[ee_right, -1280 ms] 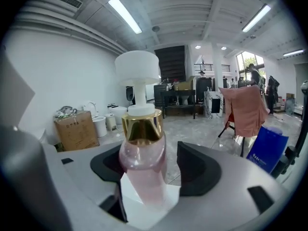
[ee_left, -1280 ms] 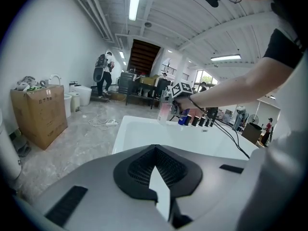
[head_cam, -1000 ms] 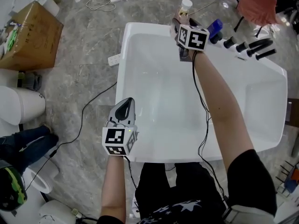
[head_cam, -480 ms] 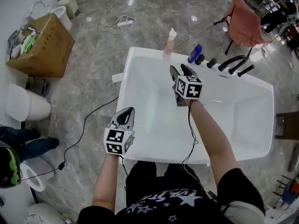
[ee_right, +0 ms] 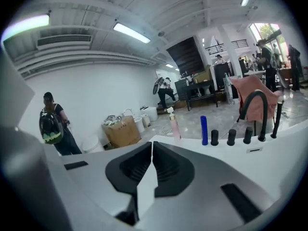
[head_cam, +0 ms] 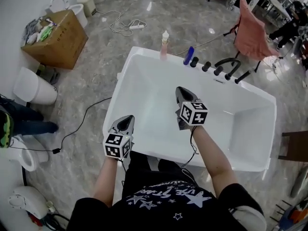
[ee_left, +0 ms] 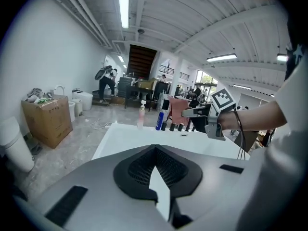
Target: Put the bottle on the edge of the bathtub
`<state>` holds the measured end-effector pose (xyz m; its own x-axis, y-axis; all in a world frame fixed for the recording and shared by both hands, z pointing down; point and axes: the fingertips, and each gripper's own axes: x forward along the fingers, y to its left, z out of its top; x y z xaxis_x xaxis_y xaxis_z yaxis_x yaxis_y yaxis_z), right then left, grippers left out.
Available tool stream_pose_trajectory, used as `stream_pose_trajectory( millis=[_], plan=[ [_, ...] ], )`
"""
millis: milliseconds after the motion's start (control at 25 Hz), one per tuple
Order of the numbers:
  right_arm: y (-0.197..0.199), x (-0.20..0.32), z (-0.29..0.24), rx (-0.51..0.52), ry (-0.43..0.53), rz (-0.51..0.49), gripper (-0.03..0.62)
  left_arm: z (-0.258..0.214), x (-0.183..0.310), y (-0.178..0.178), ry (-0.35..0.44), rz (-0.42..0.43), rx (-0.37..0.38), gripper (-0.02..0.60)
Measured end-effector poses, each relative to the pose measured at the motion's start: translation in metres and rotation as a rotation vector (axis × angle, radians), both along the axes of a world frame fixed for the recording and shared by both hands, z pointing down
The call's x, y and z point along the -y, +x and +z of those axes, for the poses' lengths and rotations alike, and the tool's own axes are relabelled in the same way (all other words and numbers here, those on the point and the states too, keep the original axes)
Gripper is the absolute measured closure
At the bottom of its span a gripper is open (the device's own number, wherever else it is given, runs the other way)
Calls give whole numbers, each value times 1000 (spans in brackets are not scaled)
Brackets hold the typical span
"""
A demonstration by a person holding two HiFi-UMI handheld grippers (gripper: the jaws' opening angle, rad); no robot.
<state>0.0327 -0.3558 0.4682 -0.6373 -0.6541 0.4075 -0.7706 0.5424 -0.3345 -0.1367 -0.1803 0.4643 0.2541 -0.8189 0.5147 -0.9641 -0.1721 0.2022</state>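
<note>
A pink bottle with a white pump (head_cam: 164,44) stands upright on the far left corner of the white bathtub's rim (head_cam: 144,51). It also shows as the pink bottle (ee_right: 173,124) in the right gripper view and the pink bottle (ee_left: 142,114) in the left gripper view. My right gripper (head_cam: 181,90) hovers over the middle of the tub, well short of the bottle. Its jaws have come together with nothing between them (ee_right: 152,144). My left gripper (head_cam: 127,119) sits at the tub's near left rim, shut and empty (ee_left: 154,147).
A blue bottle (head_cam: 189,55) and a row of black tap knobs (head_cam: 206,66) with a curved black spout (head_cam: 227,64) line the far rim. A cardboard box (head_cam: 57,30) and a toilet (head_cam: 31,88) stand on the left. A chair with a pink cloth (head_cam: 252,30) is behind the tub.
My right gripper drew back from the far corner to the tub's middle and its jaws closed. The pink bottle stayed standing on the rim. The left gripper held its place.
</note>
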Motion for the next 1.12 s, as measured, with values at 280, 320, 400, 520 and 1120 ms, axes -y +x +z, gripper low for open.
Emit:
stream_pose_trajectory(
  millis=[280, 320, 400, 520, 1120],
  plan=[
    [54, -36, -2, -14, 8, -107, 579, -2, -20, 75, -20, -67, -88, 566],
    [58, -43, -1, -9, 6, -107, 579, -5, -22, 86, -13, -42, -85, 566],
    [65, -54, 2, 25, 1, -95, 579, -8, -23, 105, 2, -5, -82, 566],
    [72, -68, 7, 117, -52, -38, 579, -10, -26, 112, 16, -3, -74, 566],
    [135, -203, -65, 48, 70, 7, 580, -62, -167, 128, 104, 66, -67, 566]
  ],
)
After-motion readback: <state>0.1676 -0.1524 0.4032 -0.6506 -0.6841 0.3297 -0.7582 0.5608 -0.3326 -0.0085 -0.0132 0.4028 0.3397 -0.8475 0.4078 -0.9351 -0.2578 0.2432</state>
